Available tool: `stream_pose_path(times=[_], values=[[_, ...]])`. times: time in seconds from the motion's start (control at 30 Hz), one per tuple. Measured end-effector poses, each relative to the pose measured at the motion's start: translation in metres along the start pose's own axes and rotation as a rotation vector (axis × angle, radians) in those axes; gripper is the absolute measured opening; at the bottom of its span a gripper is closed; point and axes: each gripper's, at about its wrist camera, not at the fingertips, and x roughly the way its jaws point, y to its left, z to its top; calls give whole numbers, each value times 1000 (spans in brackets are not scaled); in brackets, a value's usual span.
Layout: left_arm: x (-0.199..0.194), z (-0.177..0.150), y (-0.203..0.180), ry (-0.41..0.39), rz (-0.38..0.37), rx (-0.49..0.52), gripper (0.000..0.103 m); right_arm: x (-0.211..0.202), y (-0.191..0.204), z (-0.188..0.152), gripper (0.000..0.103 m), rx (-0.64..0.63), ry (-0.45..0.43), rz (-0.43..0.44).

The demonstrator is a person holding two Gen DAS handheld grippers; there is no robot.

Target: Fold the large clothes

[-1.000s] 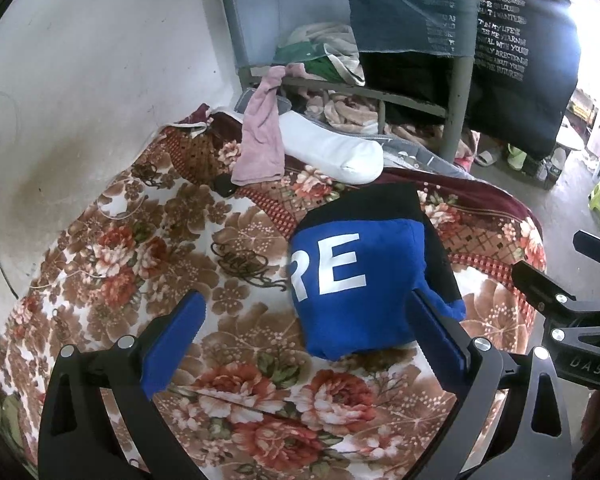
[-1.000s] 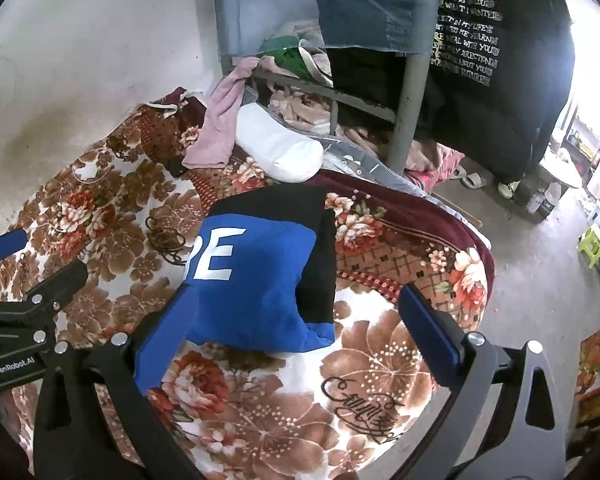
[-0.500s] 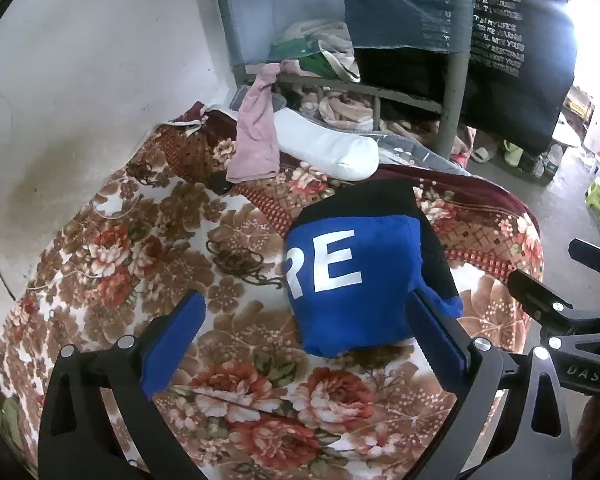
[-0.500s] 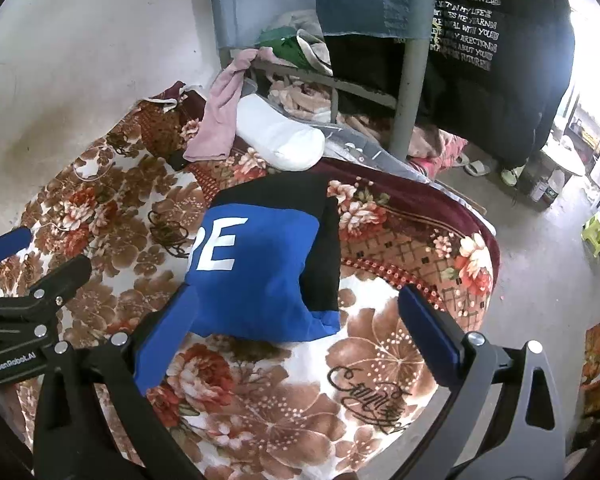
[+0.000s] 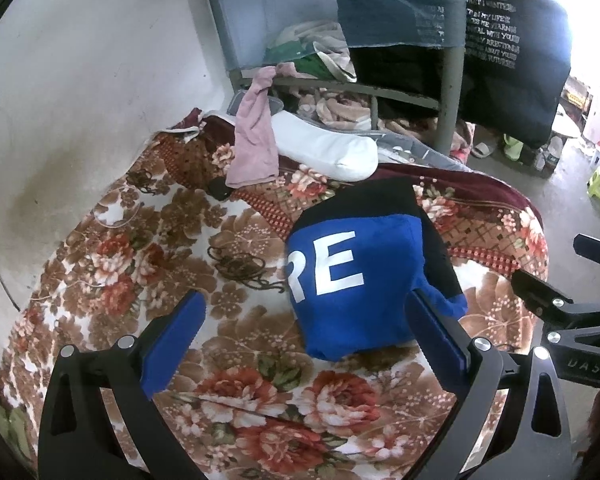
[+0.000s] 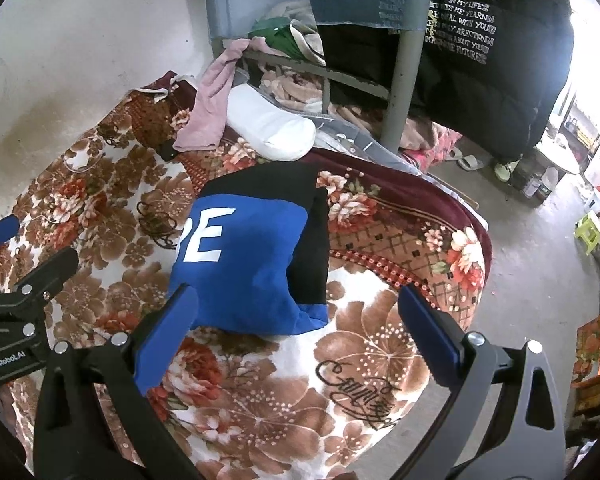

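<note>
Folded blue-and-black sweatshirt [image 5: 360,276] lay on the floral blanket [image 5: 140,248], white pillow [image 5: 324,148] beyond it. Left gripper [image 5: 306,320] and right gripper [image 6: 298,312] hovered above, fingers wide apart, holding nothing.

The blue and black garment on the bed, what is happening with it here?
A person holds two grippers above a bed. The blue and black garment lies folded into a compact bundle on the floral blanket. The left gripper and right gripper are both open and hold nothing.
</note>
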Motion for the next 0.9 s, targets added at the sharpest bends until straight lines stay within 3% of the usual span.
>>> stream_pose_path(times=[0.43, 0.6, 0.9], values=[[1, 1, 4, 2, -34, 2, 98, 4, 4, 1, 98, -4, 9, 3], [-6, 3, -3, -39, 11, 60, 98, 4, 5, 4, 98, -4, 4, 6], [-6, 4, 0, -33, 6, 46, 98, 5, 7, 6, 98, -7, 5, 10]])
